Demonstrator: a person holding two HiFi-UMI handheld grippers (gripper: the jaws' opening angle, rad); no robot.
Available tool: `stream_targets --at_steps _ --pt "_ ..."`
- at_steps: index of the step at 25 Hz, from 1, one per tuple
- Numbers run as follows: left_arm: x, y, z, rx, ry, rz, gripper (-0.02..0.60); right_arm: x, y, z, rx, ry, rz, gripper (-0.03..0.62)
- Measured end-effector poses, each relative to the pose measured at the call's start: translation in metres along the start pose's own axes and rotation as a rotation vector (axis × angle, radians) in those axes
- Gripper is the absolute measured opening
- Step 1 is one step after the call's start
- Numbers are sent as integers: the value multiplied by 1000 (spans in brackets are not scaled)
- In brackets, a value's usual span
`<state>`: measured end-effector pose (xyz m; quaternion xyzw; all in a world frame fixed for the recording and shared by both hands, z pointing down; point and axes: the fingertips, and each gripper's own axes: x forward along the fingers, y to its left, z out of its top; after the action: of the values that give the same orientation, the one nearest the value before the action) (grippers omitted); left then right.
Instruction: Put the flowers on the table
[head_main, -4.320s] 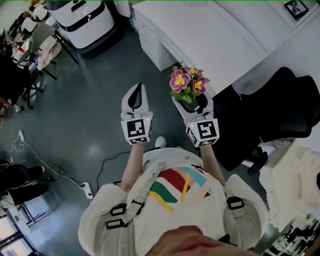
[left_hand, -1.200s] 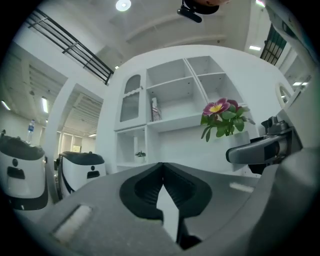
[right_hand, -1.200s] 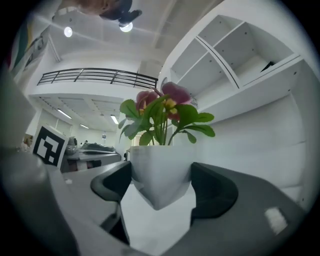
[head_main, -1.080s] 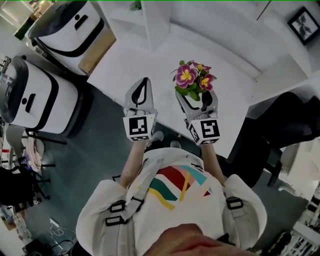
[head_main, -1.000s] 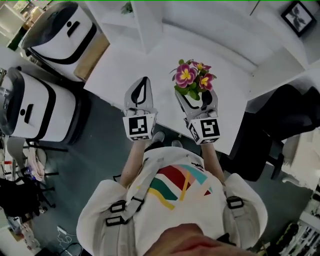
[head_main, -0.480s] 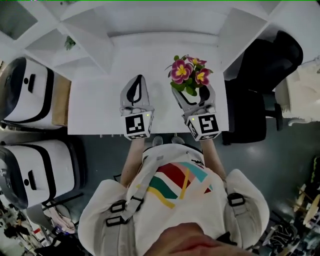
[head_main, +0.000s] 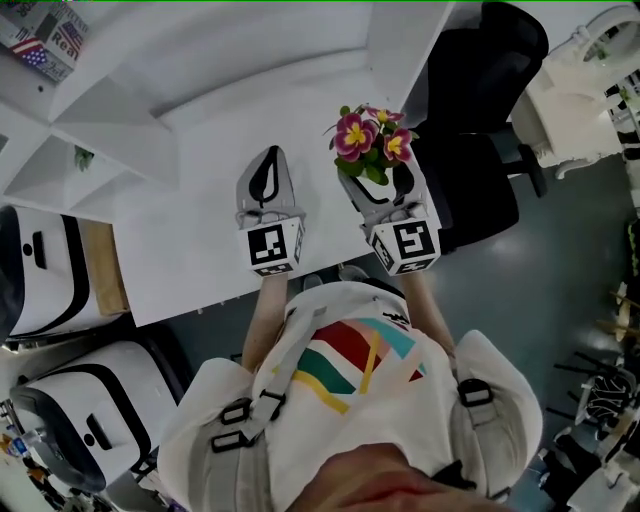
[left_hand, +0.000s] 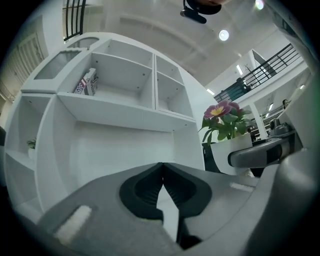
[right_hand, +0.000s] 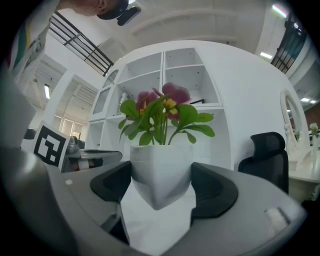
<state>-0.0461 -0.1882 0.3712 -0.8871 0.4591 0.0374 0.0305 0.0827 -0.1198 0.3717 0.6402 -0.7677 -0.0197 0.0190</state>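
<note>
Floor (head_main: 570, 300): dark grey-green, smooth, some glare. White table (head_main: 180, 240) set against a white shelf unit (left_hand: 125, 85) of open compartments. One upper compartment holds a printed box (left_hand: 87, 82); one at the far left holds a small green plant (left_hand: 31, 144). Black office chair (head_main: 480, 110) stands just beside the table's right end. Two rounded white units with black trim (head_main: 80, 430) stand on the floor near the table's left end. Ceiling white, round lights (left_hand: 223, 35) lit. Black railing (left_hand: 262, 72) runs along an upper level
</note>
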Motion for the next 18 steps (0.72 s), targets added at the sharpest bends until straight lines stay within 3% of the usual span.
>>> stream_targets --at_steps 6,18 --pt "3 -6 -3 -6 10 -9 5 -6 -7 -5 12 12 -16 374" --pt "-3 -5 -8 7 39 46 5 4 -19 -16 38 29 19 374"
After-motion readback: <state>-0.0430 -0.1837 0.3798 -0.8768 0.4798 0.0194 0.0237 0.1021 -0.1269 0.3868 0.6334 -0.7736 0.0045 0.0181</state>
